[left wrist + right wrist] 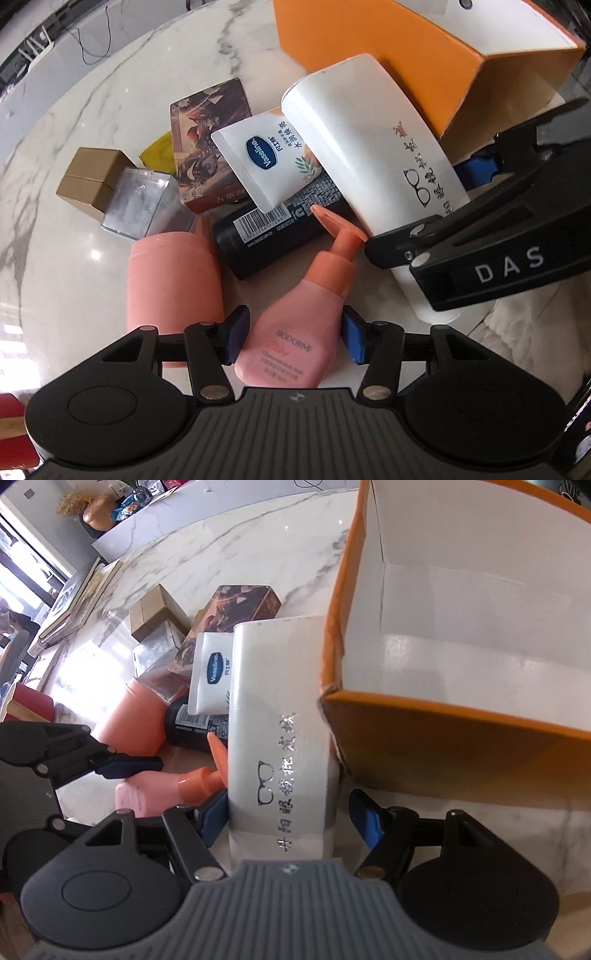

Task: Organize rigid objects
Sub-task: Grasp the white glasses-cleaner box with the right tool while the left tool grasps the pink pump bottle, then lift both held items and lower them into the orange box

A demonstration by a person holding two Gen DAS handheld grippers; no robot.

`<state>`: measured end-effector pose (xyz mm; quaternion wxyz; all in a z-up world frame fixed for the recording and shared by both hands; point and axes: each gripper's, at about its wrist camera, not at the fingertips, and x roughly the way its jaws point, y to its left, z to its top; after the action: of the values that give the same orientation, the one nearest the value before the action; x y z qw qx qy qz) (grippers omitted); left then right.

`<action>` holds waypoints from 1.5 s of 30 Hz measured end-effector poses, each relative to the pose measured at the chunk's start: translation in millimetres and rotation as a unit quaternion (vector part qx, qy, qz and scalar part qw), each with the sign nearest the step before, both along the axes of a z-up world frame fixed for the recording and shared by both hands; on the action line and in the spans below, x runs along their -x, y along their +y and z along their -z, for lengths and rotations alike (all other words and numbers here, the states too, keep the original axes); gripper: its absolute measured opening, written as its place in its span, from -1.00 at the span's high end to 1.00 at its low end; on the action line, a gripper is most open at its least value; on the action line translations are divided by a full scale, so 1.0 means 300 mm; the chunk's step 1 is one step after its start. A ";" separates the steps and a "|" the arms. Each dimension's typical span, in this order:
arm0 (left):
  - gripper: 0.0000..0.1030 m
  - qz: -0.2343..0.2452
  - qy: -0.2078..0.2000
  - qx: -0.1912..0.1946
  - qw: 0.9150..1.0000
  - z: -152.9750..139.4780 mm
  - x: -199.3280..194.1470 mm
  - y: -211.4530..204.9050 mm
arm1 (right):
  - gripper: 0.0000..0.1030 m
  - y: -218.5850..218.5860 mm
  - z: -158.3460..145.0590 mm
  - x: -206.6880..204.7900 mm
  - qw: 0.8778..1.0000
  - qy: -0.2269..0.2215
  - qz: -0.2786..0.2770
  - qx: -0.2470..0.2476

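My left gripper (293,336) is open, its blue pads on either side of a pink pump bottle (295,332) lying on the marble table, not pressing it. My right gripper (288,821) is open around a white glasses case (280,738); its left pad touches the case, its right pad stands apart. The case (369,147) also shows in the left wrist view, leaning over a black bottle (269,236) and a Vaseline tube (266,155). An open orange box (461,738), white and empty inside, stands right beside the case.
A pink jar (173,273), a clear plastic box (140,203), a brown cardboard cube (92,177), a patterned box (210,140) and a yellow item (159,153) crowd the marble table (110,92). Books and a gold vase (98,515) lie far off.
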<state>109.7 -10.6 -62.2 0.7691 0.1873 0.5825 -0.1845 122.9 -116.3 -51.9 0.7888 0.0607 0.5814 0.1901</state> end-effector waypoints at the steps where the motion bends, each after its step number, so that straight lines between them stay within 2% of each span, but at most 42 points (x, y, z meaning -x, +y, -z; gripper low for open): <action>1: -0.14 -0.001 0.001 0.003 1.000 0.002 0.003 0.002 | -0.20 -0.001 -0.001 0.001 1.000 0.001 -0.001 -0.003; 5: -0.04 -0.005 0.000 0.015 1.000 0.011 0.018 -0.006 | -0.16 -0.013 -0.009 0.013 1.000 0.009 -0.005 -0.003; 11: -0.02 -0.014 -0.002 0.025 1.000 0.012 0.019 -0.011 | -0.21 -0.005 -0.010 0.004 0.999 0.021 -0.031 0.009; 15: -0.02 -0.020 -0.001 0.028 0.999 0.012 0.011 -0.013 | -0.27 0.020 -0.022 -0.021 0.999 0.004 -0.042 0.026; 18: -0.02 -0.024 -0.001 0.030 0.999 0.005 0.029 -0.011 | -0.27 0.032 -0.017 -0.049 0.999 0.010 -0.036 0.017; 22: 0.00 -0.023 -0.006 0.028 0.999 0.000 0.041 -0.018 | -0.17 0.041 -0.002 -0.054 0.999 0.010 -0.033 0.014; 26: 0.00 -0.033 -0.011 0.036 0.999 -0.007 0.058 -0.013 | -0.17 0.036 -0.012 -0.026 0.999 -0.001 -0.042 0.024; 32: 0.01 -0.078 -0.021 0.073 0.994 -0.043 0.058 0.044 | -0.17 0.020 -0.077 0.019 0.998 -0.030 -0.054 0.014; 45: 0.01 -0.134 -0.096 0.118 0.979 -0.156 0.126 0.089 | -0.17 -0.017 -0.213 0.108 0.995 -0.081 -0.061 -0.003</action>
<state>72.0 16.0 -15.5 0.8557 0.0324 0.5002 -0.1288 90.5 -121.3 12.0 0.8202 0.0123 0.5174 0.2439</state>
